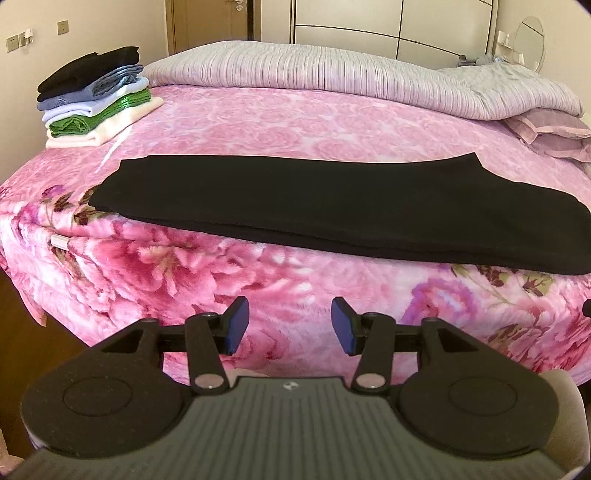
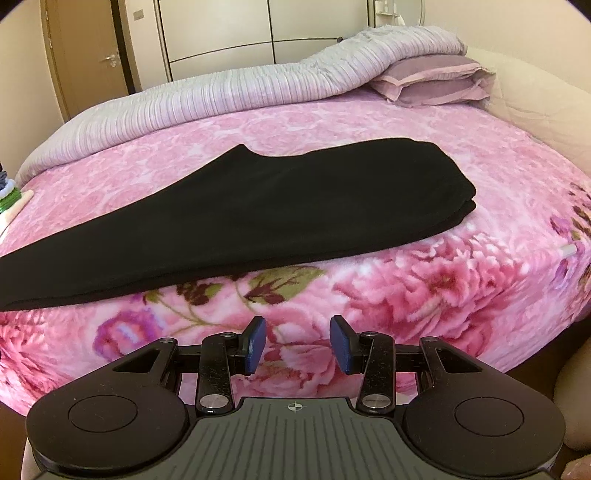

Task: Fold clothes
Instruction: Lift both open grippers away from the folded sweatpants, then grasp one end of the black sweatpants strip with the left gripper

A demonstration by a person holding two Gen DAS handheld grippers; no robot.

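A black garment (image 1: 332, 206) lies folded into a long flat band across the pink floral bed, near its front edge; the right wrist view shows its right end (image 2: 258, 210) doubled over. My left gripper (image 1: 290, 325) hovers in front of the bed's edge, short of the garment, jaws open with nothing between the blue pads (image 1: 236, 325). My right gripper (image 2: 297, 343) stands likewise before the edge, open and empty, apart from the cloth.
A stack of folded clothes (image 1: 96, 99) sits at the bed's far left corner. A striped lilac quilt (image 1: 332, 74) is bunched along the back, with a purple pillow (image 2: 432, 79) at the right. Wardrobe doors (image 2: 221, 29) and a brown door (image 2: 88, 51) stand behind.
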